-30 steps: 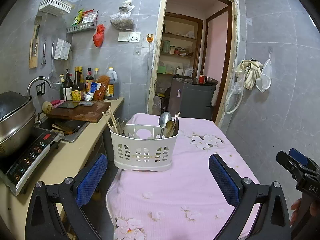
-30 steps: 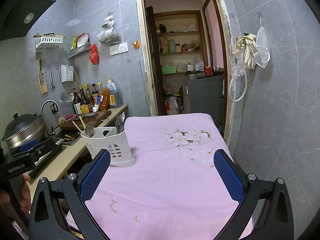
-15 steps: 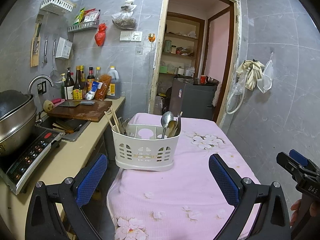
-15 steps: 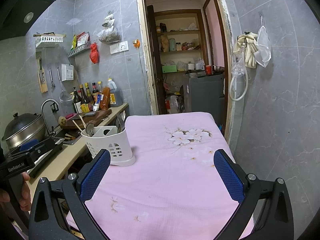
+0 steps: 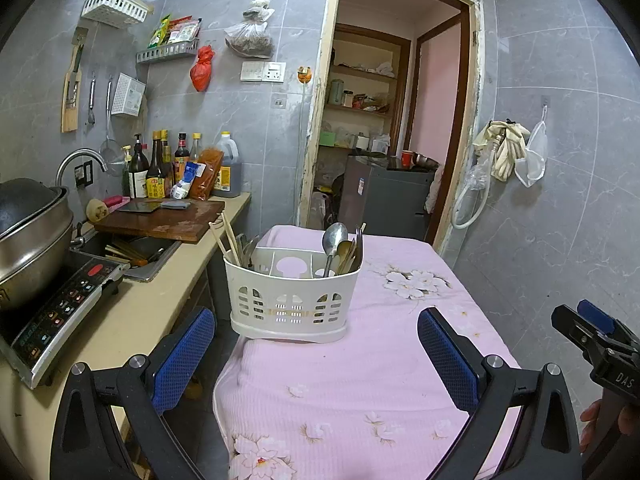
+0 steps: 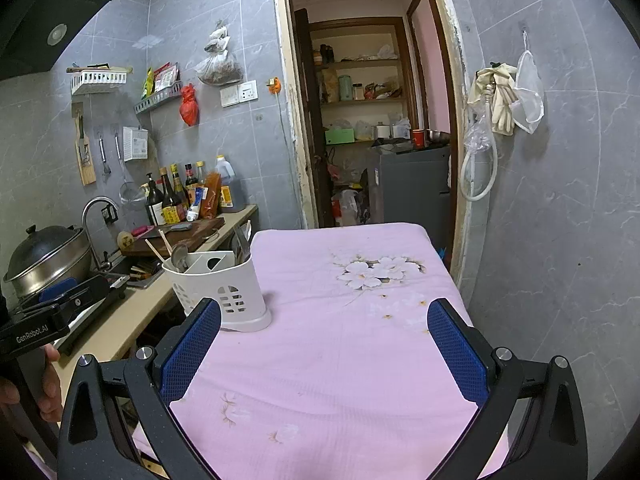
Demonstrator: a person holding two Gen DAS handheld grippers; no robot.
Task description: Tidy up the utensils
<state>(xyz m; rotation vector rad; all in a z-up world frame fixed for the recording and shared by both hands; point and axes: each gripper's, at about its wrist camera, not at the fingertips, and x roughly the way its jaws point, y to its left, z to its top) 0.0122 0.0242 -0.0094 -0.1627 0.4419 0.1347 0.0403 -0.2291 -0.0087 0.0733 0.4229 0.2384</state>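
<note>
A white slotted utensil caddy (image 5: 294,296) stands near the left edge of the pink-clothed table (image 5: 380,368). It holds spoons (image 5: 334,242) and a fork on its right side and chopsticks (image 5: 228,238) on its left. My left gripper (image 5: 316,354) is open and empty, just short of the caddy. In the right wrist view the caddy (image 6: 224,288) is ahead to the left. My right gripper (image 6: 324,346) is open and empty above the cloth.
A kitchen counter (image 5: 132,312) runs along the left with an induction cooker (image 5: 60,316), a steel pot (image 5: 28,236), a sink, a cutting board (image 5: 160,220) and bottles. A doorway (image 5: 384,120) lies beyond the table. A tiled wall (image 6: 560,220) stands close on the right.
The left gripper has moved slightly toward the caddy, which now looks a little larger and nearer. The right gripper has hardly moved. Both stay open.
</note>
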